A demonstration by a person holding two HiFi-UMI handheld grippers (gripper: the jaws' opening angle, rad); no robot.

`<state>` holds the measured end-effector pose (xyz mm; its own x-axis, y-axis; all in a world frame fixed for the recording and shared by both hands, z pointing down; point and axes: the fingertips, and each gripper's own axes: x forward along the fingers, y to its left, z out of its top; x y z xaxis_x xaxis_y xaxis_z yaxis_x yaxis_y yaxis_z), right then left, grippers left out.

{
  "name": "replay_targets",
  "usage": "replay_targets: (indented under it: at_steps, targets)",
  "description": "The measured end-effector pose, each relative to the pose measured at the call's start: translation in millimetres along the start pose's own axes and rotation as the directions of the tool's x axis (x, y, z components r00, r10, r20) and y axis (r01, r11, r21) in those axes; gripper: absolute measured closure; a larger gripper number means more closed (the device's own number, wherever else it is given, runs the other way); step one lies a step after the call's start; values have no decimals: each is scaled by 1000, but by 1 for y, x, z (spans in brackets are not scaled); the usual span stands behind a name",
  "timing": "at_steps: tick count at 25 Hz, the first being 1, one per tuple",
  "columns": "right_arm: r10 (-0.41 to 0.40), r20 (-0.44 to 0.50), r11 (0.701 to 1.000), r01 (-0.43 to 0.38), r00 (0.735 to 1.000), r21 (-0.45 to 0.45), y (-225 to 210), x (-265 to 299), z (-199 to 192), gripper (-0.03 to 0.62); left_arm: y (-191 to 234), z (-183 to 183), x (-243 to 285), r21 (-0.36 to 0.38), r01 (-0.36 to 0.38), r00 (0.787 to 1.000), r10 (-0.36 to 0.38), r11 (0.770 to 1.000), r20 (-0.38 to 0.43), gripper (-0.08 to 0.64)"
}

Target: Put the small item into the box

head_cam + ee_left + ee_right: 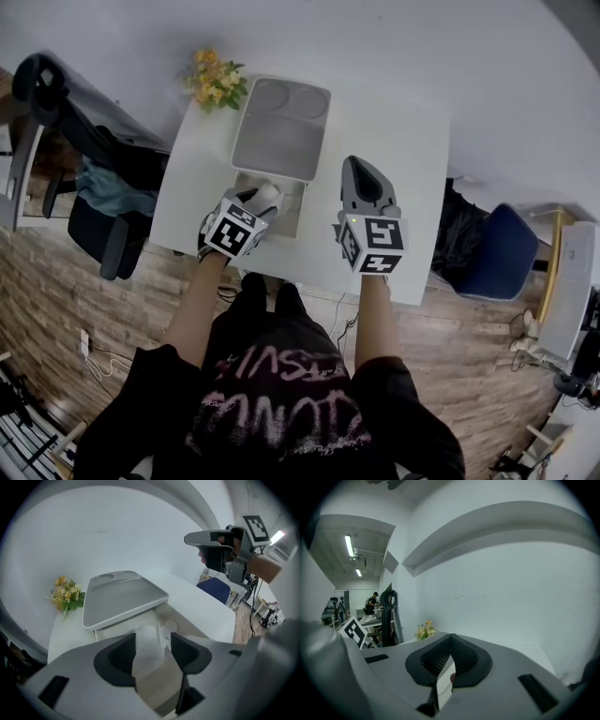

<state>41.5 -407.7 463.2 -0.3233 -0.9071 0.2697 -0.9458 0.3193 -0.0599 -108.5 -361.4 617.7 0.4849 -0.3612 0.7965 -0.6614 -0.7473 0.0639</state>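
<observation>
We've got the L gripper [152, 639] tipped down over the open box [279, 141], whose lid is up at the far side. Its jaws are wide, w/ the item [149, 654] loose betw. them at the box mouth, prob. to drop it in. The R gripper [450, 637] is closed & empty, and hangs right of the box, out of the way.

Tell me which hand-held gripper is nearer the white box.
Left. The left hand-held gripper is over the open box, a white wad between its jaws; the right hand-held gripper is beside it, over the table.
</observation>
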Motion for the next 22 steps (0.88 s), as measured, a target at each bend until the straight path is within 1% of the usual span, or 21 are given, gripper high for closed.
replay_targets:
  at_steps: [2, 7, 12, 17, 20, 22]
  targets:
    - [2, 4, 1000, -2, 1000, 2, 1, -1, 1, 583, 1, 1, -3, 3, -14, 1000, 14, 1000, 12, 330]
    - [6, 20, 1000, -6, 1000, 4, 3, -3, 7, 583, 5, 8, -17, 0, -50, 997, 50, 999, 65, 375]
    - [22, 41, 1000, -22, 999, 13, 9, -4, 16, 581, 10, 20, -33, -10, -86, 988, 87, 996, 128, 422]
    - [33, 52, 999, -33, 998, 8, 13, -5, 23, 581, 21, 39, -54, -30, -146, 964, 149, 989, 222, 478]
    - [36, 60, 999, -36, 998, 3, 15, -6, 27, 582, 30, 50, -70, -52, -188, 941, 196, 981, 278, 545]
    - [37, 64, 999, -37, 997, -1, 16, -7, 30, 583, 35, 54, -79, -71, -201, 928, 213, 977, 306, 555]
